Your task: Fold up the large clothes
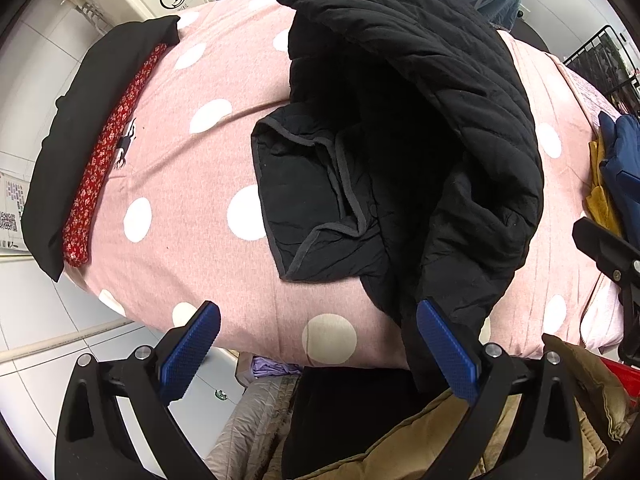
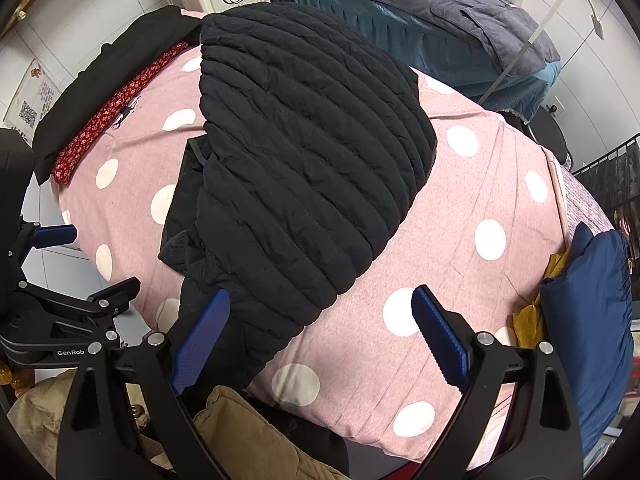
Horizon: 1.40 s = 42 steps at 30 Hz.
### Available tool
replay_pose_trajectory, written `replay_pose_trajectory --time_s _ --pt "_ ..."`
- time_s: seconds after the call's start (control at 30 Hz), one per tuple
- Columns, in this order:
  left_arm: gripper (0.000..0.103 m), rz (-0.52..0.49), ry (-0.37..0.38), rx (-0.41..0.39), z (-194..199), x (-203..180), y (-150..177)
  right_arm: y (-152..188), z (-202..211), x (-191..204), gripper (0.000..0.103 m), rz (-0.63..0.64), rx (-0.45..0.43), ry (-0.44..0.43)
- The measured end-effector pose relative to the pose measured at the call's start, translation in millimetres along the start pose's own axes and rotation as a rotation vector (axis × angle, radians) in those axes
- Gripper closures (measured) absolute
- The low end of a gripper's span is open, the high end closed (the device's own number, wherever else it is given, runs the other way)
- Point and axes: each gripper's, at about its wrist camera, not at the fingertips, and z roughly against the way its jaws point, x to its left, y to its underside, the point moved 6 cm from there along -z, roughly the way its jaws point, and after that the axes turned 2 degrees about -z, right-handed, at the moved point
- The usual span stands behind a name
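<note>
The black quilted jacket lies on the pink dotted bedcover, one quilted half thrown over the rest, with the lining and a sleeve bunched beneath and its hem hanging off the near edge. The fold looks begun but loose; squaring and a final fold appear left. The left gripper and right gripper both gape wide, holding nothing. At the far edge lies a folded black garment with red trim.

A home bedroom; polka-dot bed, second bed, tiled floor.
</note>
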Motion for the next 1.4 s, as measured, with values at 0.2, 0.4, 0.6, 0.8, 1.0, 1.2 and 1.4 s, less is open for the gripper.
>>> replay_pose_trajectory --time_s 0.2,0.4,0.6,0.8,1.0,1.2,1.4 --pt "0.006 0.004 -0.004 0.006 -3.7 -3.1 -7.3 -0.2 0.1 -0.1 0.012 0.0 -0.002 0.002" --pt "0.006 0.004 -0.004 0.007 -3.7 -3.5 -7.2 3.2 -0.6 2.9 0.012 0.001 -0.005 0.007" --pt "0.006 0.002 -0.005 0.005 -3.6 -5.0 -7.1 2.7 0.0 2.4 0.012 0.0 -0.006 0.007" --pt "0.006 0.001 -0.006 0.004 -3.5 -5.4 -6.7 3.2 1.9 0.5 0.012 -0.004 -0.005 0.005" --pt "0.006 0.003 -0.005 0.001 -2.5 -3.9 -5.5 2.8 2.3 -0.2 0.012 -0.002 -0.006 0.006" --pt "0.006 0.001 -0.004 -0.005 -0.4 -5.2 -4.8 2.4 6.1 -0.1 0.012 0.001 -0.013 0.012" --pt "0.006 0.002 -0.004 0.004 -1.6 -6.4 -3.6 3.5 6.2 1.2 0.012 0.0 -0.009 0.013"
